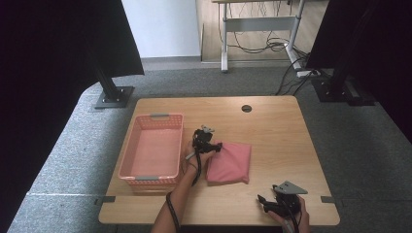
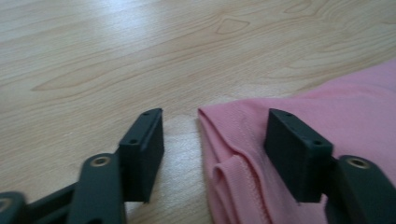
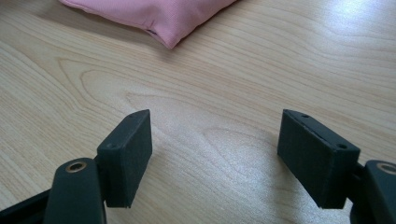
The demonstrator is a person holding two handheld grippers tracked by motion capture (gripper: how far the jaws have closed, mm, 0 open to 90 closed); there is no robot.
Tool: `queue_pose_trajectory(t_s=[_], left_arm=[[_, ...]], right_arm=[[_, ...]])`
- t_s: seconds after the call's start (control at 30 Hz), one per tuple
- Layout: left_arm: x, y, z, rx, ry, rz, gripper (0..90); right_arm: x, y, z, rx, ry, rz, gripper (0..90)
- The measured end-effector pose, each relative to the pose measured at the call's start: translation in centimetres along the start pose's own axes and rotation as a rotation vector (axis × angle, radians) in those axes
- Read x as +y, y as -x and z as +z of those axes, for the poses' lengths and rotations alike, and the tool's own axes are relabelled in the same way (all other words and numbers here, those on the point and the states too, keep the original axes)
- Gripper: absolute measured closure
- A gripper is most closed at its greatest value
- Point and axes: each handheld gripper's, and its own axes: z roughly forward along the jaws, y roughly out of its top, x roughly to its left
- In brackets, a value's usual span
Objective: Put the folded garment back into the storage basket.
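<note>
A: At the table's near edge, about five o'clock, what's there?
B: The right gripper [image 1: 272,201], low in the hand, jaws wide apart over bare wood.

A: Farther in?
B: The left gripper [image 1: 212,145], forearm angled toward one o'clock, jaws apart astride a corner of the folded pink cloth [image 1: 230,162]; pink basket [image 1: 127,162] at its nine o'clock.

The left hand-held gripper [image 1: 210,141] sits at the corner of a folded pink cloth [image 1: 229,163] on the worktop [image 1: 272,126]. A pink basket [image 1: 151,149] stands just left; the right hand-held gripper [image 1: 266,203] rests near the front edge.
</note>
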Motion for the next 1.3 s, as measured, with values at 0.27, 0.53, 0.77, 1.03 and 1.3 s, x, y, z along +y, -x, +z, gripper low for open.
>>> queue_pose_trajectory(t_s=[0.27,0.53,0.77,1.03,1.3], left_arm=[[-0.3,0.2,-0.1,-0.064,0.024,-0.027,62.1],[-0.2,1.3,-0.4,-0.048,0.017,0.006,78.5],[-0.4,1.4,-1.5,-0.044,0.064,-0.018,79.3],[-0.4,2.0,-3.3,-0.025,0.119,-0.029,79.2],[-0.2,2.5,-3.9,-0.017,0.130,-0.018,79.1]], right_arm=[[0.0,0.0,0.0,-0.002,-0.001,-0.002,26.2],[0.0,0.0,0.0,-0.001,0.001,0.001,26.2],[0.0,0.0,0.0,-0.003,0.002,0.001,26.2],[0.0,0.0,0.0,-0.010,0.000,-0.001,26.2],[0.0,-0.1,0.0,-0.014,0.000,-0.002,26.2]])
